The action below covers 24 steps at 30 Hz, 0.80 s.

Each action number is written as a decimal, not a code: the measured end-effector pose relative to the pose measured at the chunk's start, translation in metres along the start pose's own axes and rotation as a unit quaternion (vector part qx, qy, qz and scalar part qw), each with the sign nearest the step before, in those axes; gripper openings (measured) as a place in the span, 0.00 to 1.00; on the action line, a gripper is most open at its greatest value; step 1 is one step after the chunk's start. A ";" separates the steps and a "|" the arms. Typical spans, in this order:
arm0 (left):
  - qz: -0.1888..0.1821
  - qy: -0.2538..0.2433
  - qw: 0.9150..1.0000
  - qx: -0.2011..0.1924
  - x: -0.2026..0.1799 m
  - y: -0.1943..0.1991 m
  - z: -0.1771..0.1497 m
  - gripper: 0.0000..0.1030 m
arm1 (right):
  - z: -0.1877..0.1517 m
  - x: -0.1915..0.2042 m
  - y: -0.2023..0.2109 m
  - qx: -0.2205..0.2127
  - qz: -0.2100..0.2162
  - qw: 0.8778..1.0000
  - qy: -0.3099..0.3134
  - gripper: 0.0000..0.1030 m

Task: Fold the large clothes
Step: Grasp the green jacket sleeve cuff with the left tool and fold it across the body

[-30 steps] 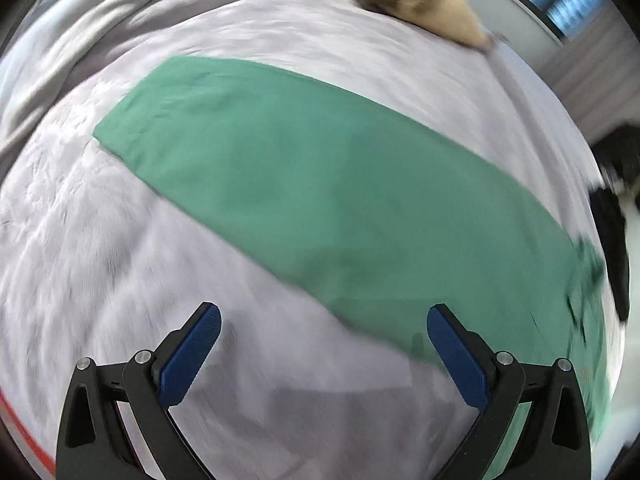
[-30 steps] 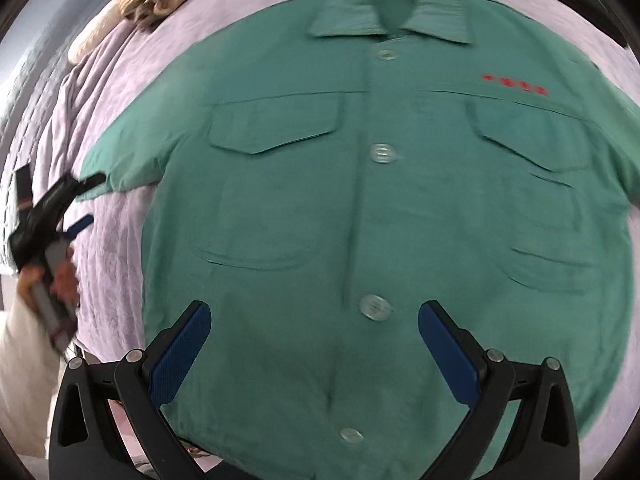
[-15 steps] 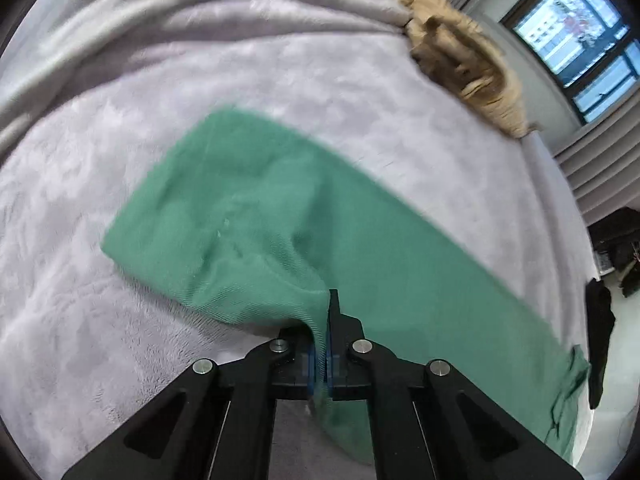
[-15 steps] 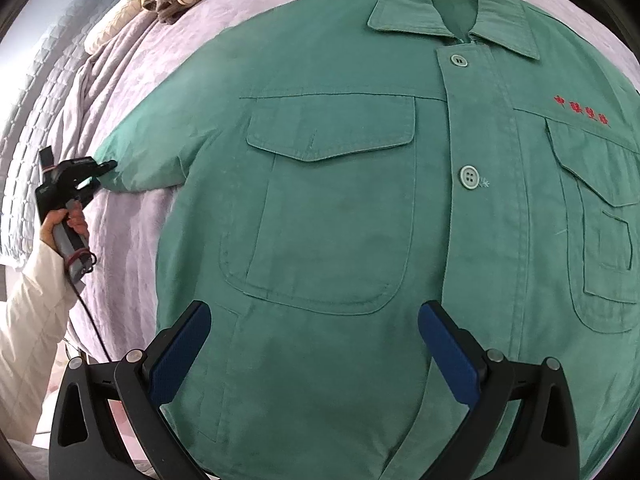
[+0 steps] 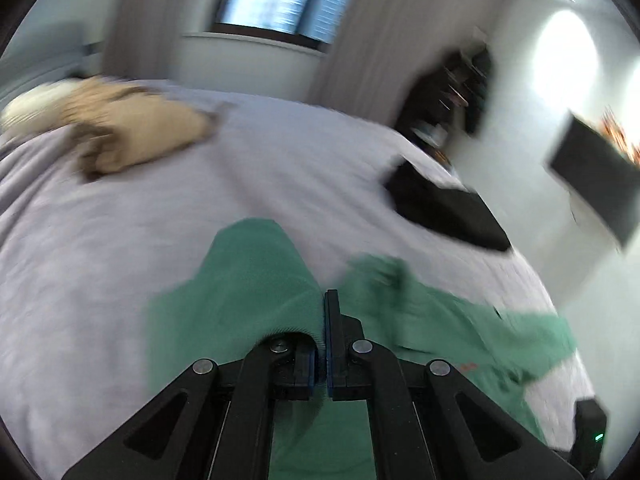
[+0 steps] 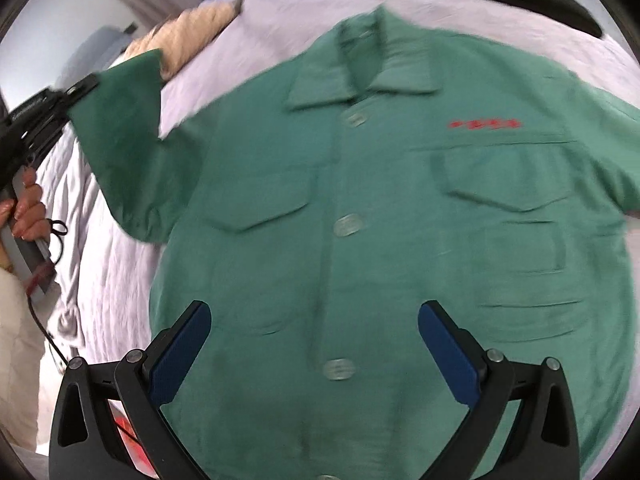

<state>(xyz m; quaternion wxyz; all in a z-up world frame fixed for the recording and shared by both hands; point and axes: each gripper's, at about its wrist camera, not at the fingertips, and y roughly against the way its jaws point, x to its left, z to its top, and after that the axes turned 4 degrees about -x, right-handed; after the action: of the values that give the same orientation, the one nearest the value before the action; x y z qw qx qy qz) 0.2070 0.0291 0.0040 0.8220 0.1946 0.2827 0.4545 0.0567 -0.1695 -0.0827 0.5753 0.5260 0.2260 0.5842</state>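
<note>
Left tongs (image 5: 323, 344): pressed together, pinching the end of the sleeve (image 6: 120, 120) and holding it up off the bed (image 6: 120, 280), at the left side.
Jacket (image 6: 380, 260): green, lying flat on the bed with its buttons up. It sits in the middle, under the right tongs.
Right tongs (image 6: 314, 350): spread wide, holding nothing, hanging over the bottom part of the jacket.
What could go wrong: the sleeve could slip out, because only a little bit of cloth is pinched. A hard pull could also drag the whole jacket sideways and wrinkle it, since nothing holds the body down.
Which way it points: the collar (image 6: 360, 68) points to the far side of the bed and the bottom edge is near the right tongs.
Long line: it runs from collar to bottom edge, along the row of buttons.
</note>
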 end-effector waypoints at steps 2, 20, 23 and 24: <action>0.000 -0.034 0.999 0.029 -0.041 -0.035 -0.014 0.04 | 0.002 -0.021 0.009 -0.011 -0.010 1.000 -0.017 1.00; 0.136 -0.150 0.973 0.110 -0.079 -0.039 -0.128 0.98 | 0.039 -0.069 0.021 -0.032 -0.068 0.997 -0.002 1.00; 0.215 -0.136 0.960 0.114 -0.035 -0.011 -0.143 0.98 | 0.064 -0.019 -0.002 -0.036 -0.070 0.993 0.086 1.00; 0.241 -0.135 0.954 0.121 -0.021 -0.008 -0.149 0.98 | 0.070 0.002 -0.015 -0.037 -0.065 0.989 0.125 1.00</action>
<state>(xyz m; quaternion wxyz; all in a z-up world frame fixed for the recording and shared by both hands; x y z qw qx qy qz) 0.1075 0.0165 -0.1083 0.6890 0.4140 0.1668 0.5710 0.1247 -0.1878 -0.0707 0.5982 0.4120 0.3081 0.6144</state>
